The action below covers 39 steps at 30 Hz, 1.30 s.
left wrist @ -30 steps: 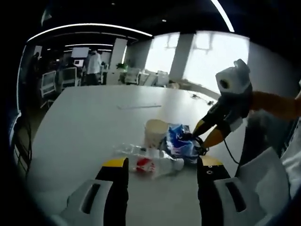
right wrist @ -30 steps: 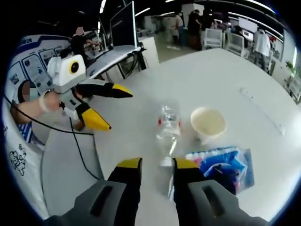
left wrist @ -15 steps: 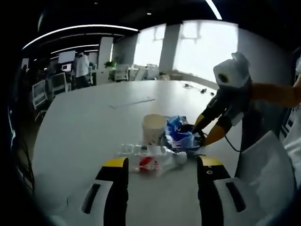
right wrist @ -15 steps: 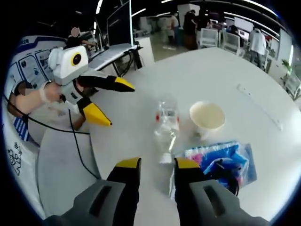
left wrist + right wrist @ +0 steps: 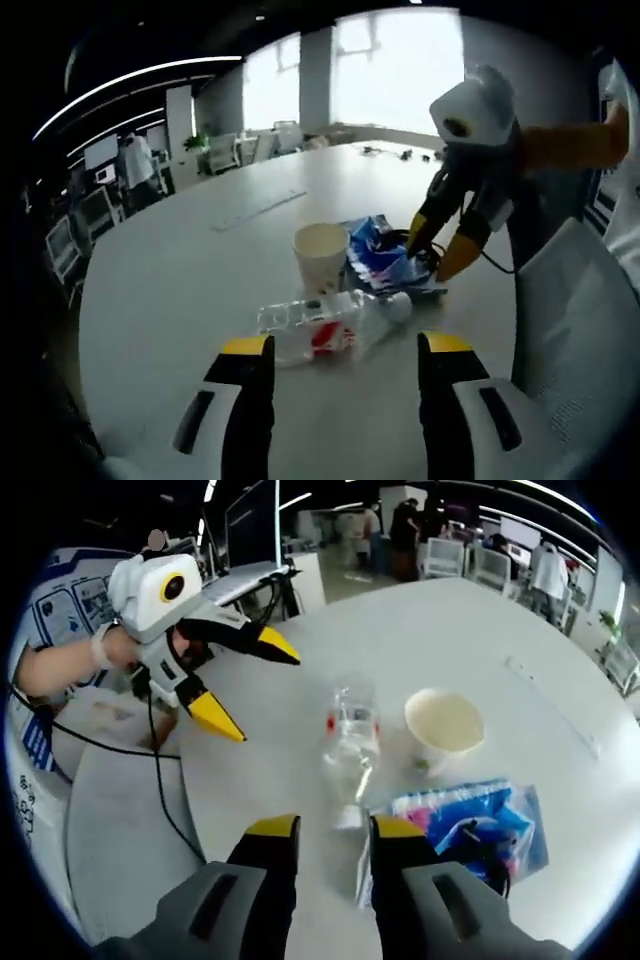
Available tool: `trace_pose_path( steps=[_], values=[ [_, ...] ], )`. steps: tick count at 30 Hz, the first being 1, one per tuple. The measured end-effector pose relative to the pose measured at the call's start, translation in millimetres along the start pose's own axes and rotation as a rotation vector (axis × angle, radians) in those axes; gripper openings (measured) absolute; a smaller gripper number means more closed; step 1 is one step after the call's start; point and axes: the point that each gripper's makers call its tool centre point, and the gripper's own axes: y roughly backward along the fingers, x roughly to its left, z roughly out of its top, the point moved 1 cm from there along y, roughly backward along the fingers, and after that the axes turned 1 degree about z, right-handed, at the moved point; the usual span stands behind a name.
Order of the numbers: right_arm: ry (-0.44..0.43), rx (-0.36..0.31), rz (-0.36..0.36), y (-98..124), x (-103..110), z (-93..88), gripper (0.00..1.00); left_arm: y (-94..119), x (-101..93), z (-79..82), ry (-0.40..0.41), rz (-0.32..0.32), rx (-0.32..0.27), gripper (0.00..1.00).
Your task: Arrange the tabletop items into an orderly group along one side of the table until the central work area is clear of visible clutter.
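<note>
A clear plastic bottle (image 5: 318,335) (image 5: 350,745) with a red label lies on its side on the white table (image 5: 170,290). Behind it stands a paper cup (image 5: 320,255) (image 5: 444,725), with a blue packet (image 5: 383,262) (image 5: 480,825) and a black cable beside it. My left gripper (image 5: 346,345) is open just short of the bottle; it also appears as the left gripper (image 5: 250,688), jaws spread wide, left of the bottle. My right gripper (image 5: 335,828) is open, the bottle's cap just ahead of its tips. Seen from the left, the right gripper (image 5: 438,250) hovers at the packet's near edge.
A thin white strip (image 5: 258,208) (image 5: 555,715) lies farther out on the table. A white chair (image 5: 575,330) (image 5: 115,830) stands at the table's near edge. Desks, chairs and people fill the office behind.
The left gripper has swung in toward the bottle, still open. The right gripper has stayed by the packet and the bottle's cap. Bottle, cup and packet have not moved.
</note>
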Motion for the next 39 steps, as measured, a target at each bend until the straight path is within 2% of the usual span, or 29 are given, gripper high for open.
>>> trace_pose_path(
  steps=[3,9,10,13,15,17,19,27,30,39],
  values=[
    [0.003,-0.005,-0.008,-3.2,-0.8,0.4,0.25,-2.4,4.1,-1.4,-0.054,-0.016,0.029,0.54],
    [0.023,0.01,-0.018,-10.8,-3.1,-3.1,0.25,-6.8,6.6,0.8,-0.101,-0.044,0.042,0.54],
    [0.028,0.013,-0.021,-12.3,-3.2,-3.8,0.25,-8.1,7.8,-1.4,-0.131,-0.049,0.066,0.54],
    [0.059,0.028,-0.027,-17.7,-5.8,-5.7,0.25,-12.1,7.9,-3.0,-0.177,-0.073,0.092,0.54],
    [0.059,0.029,-0.02,-21.0,-6.0,-5.6,0.25,-15.3,9.7,-2.5,-0.236,-0.087,0.106,0.54],
    [0.07,0.028,-0.024,-23.1,-6.8,-5.1,0.25,-18.0,10.9,-3.1,-0.245,-0.096,0.127,0.55],
    [0.104,0.033,-0.042,-23.9,-10.4,-4.0,0.24,-20.7,12.1,0.1,-0.27,-0.107,0.123,0.54],
    [0.06,0.018,-0.021,-22.3,-12.9,-1.5,0.24,-29.4,17.7,-1.0,-0.375,-0.167,0.171,0.55],
    [0.067,0.019,-0.027,-20.9,-14.6,-1.0,0.24,-31.8,21.9,-6.1,-0.464,-0.199,0.218,0.55],
    [0.053,0.025,-0.015,-25.0,-15.2,-4.8,0.22,-40.8,24.6,-5.1,-0.539,-0.251,0.243,0.54]
  ],
)
